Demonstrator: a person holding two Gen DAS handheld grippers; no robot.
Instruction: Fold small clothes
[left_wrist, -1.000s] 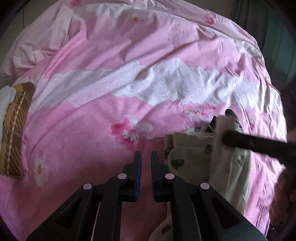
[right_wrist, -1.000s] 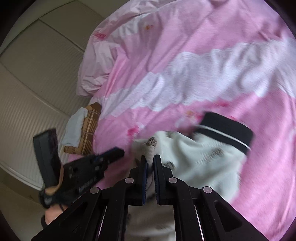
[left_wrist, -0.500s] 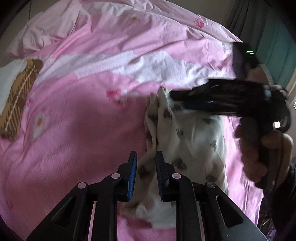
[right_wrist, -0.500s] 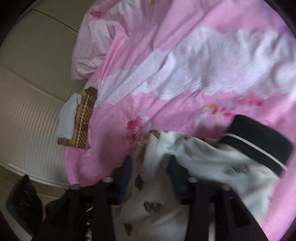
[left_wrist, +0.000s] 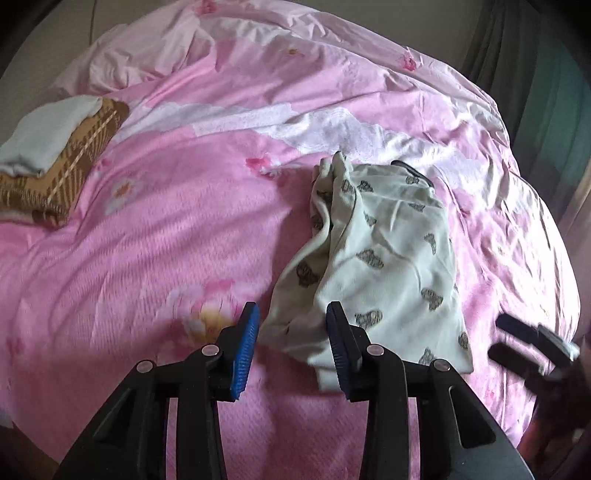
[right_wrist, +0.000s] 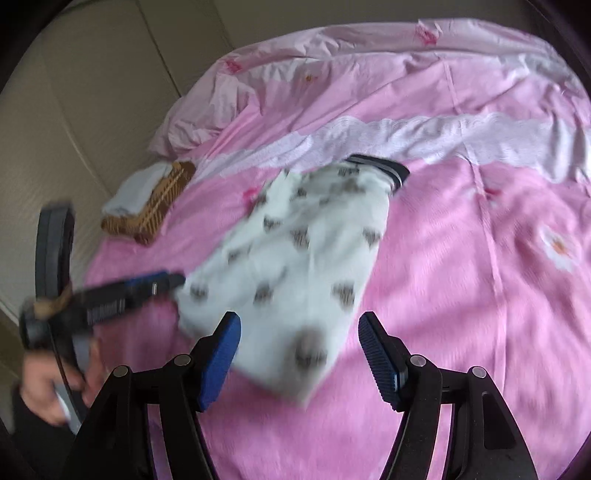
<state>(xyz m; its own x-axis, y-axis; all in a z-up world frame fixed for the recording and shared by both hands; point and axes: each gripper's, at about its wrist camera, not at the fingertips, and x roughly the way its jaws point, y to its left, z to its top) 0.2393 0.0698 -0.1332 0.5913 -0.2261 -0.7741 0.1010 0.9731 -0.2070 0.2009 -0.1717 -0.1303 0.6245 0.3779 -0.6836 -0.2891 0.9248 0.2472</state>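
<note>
On the pink bed (left_wrist: 147, 229), the printed garment (left_wrist: 384, 251) is laid roughly folded but rumpled, released by both grippers, whose fingers have just been opening, nothing held.

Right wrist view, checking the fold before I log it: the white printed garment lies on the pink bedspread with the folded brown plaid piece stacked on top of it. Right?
Not quite. The white printed garment does lie on the pink bedspread, but the right wrist view shows the folded brown plaid piece lying apart from it, near the bed's edge.

A brown plaid cushion (left_wrist: 70, 177) lies on the pink floral bedspread (left_wrist: 147, 258).
</note>
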